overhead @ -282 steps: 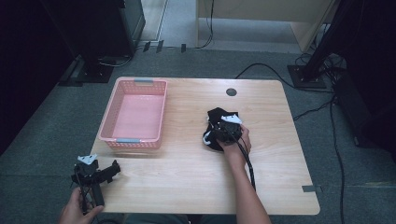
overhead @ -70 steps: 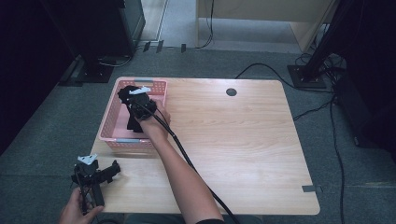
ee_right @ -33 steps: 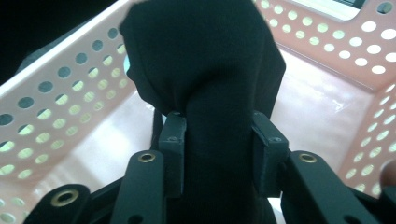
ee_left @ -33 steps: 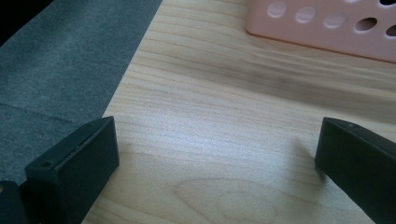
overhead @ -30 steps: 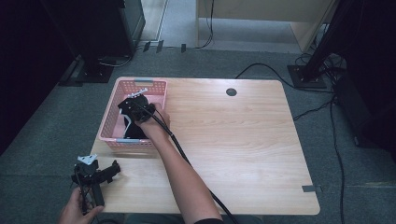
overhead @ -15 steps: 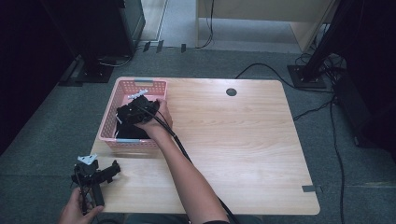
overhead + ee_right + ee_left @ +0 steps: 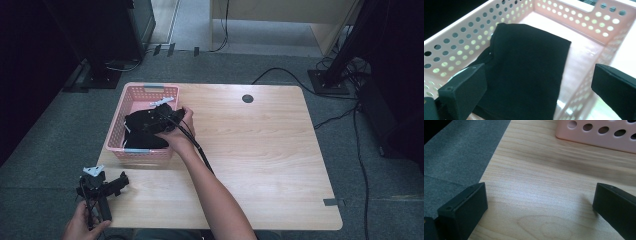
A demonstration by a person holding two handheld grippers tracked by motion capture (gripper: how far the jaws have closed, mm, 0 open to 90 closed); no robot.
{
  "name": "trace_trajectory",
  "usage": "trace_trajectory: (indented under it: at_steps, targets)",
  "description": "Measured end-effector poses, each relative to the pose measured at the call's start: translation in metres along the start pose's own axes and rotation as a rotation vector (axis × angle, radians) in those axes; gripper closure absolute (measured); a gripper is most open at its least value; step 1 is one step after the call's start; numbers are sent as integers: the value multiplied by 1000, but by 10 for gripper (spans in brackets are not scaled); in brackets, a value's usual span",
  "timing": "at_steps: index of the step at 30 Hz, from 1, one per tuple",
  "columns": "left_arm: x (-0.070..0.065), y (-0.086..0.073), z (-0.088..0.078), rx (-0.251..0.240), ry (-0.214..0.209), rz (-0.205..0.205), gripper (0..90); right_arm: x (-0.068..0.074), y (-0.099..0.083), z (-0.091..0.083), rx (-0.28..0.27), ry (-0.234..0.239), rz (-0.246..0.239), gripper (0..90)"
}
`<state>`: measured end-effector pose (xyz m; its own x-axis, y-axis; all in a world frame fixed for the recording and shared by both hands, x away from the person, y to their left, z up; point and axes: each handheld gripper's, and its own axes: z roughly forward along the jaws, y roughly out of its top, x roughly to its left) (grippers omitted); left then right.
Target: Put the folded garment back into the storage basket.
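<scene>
The folded black cloth (image 7: 524,72) is seen lying flat inside the pink basket (image 7: 574,15), right under the wide-open right gripper (image 7: 150,120), while the left gripper (image 7: 100,187), also spread open, is parked well away at the table's (image 7: 260,150) near corner.

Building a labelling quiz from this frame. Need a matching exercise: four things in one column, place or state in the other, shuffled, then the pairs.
Things
1. black cloth
2. pink basket
3. left gripper
4. right gripper

Place or state
A. open, at the table's near left corner, over bare wood
B. on the table's far left part
C. open, over the basket
D. lying flat on the basket floor

Pairs: 1-D, 2-B, 3-A, 4-C
</scene>
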<state>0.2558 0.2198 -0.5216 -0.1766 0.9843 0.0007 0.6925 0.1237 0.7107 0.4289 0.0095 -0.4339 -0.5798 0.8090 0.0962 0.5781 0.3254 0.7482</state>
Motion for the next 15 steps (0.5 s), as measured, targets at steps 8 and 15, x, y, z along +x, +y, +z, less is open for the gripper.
trace_trajectory:
  at_steps: [8,15]
  targets:
    - [0,0,0,0,0,0,0,-23,-16,-13,-43,2,59,0]
    - [0,0,0,0,0,0,0,-39,-28,-19,-50,-16,96,0]
